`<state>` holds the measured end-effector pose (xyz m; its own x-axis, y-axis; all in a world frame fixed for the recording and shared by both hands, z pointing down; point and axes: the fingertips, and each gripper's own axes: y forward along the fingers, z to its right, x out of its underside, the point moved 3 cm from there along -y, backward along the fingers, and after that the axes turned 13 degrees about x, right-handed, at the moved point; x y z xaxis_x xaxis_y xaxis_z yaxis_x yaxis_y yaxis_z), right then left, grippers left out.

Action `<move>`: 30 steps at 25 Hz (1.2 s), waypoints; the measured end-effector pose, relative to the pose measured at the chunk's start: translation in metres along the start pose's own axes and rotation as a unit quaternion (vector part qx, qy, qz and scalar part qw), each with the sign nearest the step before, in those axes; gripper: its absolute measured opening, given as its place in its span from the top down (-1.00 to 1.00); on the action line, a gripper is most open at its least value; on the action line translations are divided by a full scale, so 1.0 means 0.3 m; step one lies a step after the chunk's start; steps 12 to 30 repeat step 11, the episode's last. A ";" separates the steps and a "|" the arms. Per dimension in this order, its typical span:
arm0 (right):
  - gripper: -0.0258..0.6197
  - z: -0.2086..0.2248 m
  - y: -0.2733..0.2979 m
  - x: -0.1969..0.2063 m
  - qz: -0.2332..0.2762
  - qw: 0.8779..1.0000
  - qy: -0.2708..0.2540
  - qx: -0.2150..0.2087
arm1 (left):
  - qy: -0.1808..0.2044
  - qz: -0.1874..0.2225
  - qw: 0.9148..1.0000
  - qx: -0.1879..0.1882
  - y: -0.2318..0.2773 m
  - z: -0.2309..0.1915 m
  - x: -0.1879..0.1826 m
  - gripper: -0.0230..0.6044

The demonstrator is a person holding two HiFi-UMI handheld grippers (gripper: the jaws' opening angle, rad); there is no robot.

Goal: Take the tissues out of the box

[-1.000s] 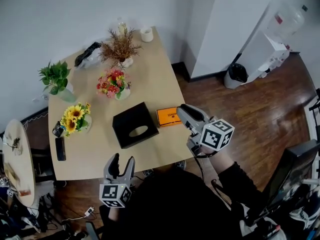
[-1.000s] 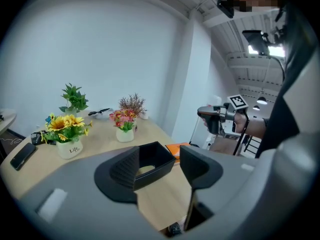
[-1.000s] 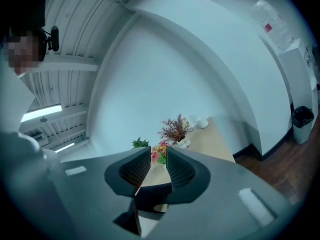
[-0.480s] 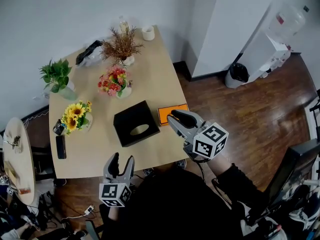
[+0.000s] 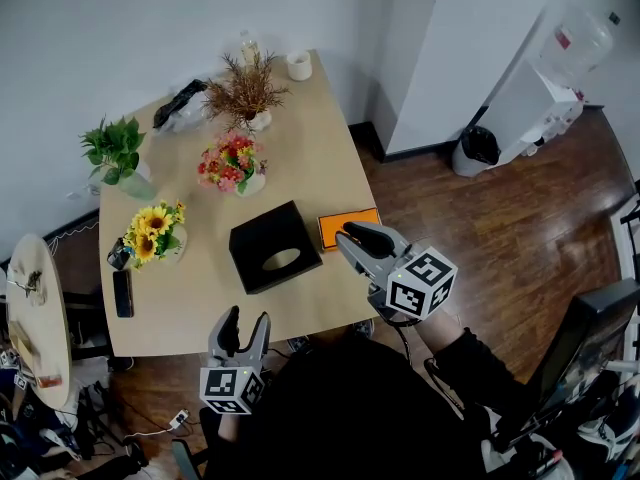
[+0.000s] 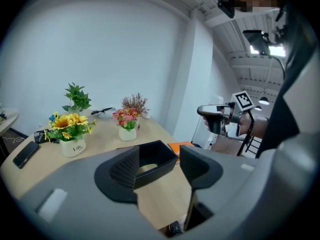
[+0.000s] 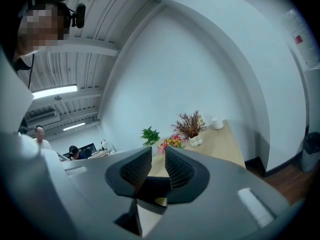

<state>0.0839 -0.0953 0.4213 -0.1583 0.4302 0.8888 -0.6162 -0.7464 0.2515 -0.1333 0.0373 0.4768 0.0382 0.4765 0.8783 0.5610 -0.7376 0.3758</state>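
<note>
A black tissue box (image 5: 262, 240) sits on the light wooden table (image 5: 320, 158), and a pale tissue (image 5: 282, 260) shows in its oval slot. My right gripper (image 5: 357, 236) hovers just right of the box, above the table's right edge, shut with nothing between its pads. In the right gripper view the box (image 7: 145, 190) lies below the jaws. My left gripper (image 5: 241, 320) is held at the table's near edge, open and empty, aimed at the box (image 6: 162, 170). The left gripper view also shows the right gripper (image 6: 206, 111) in the air.
An orange flat box (image 5: 340, 224) lies under the right gripper. Sunflowers (image 5: 152, 234), pink flowers (image 5: 230, 163), a green plant (image 5: 112, 152), dried stems (image 5: 243, 90), a white cup (image 5: 298, 66) and a phone (image 5: 123, 294) stand on the far and left parts. Wooden floor lies right.
Over the first half second my right gripper moved left and down toward the tissue box, then held still. The left gripper and the box have not moved.
</note>
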 end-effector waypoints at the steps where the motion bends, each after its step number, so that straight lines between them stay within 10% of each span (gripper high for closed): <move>1: 0.65 0.001 0.002 0.001 -0.001 1.000 0.000 0.000 | -0.001 0.000 1.000 -0.001 0.001 -0.002 0.001 0.17; 30: 0.66 -0.006 0.001 0.006 -0.005 1.000 -0.008 -0.004 | -0.001 -0.001 1.000 -0.001 0.005 0.003 0.005 0.17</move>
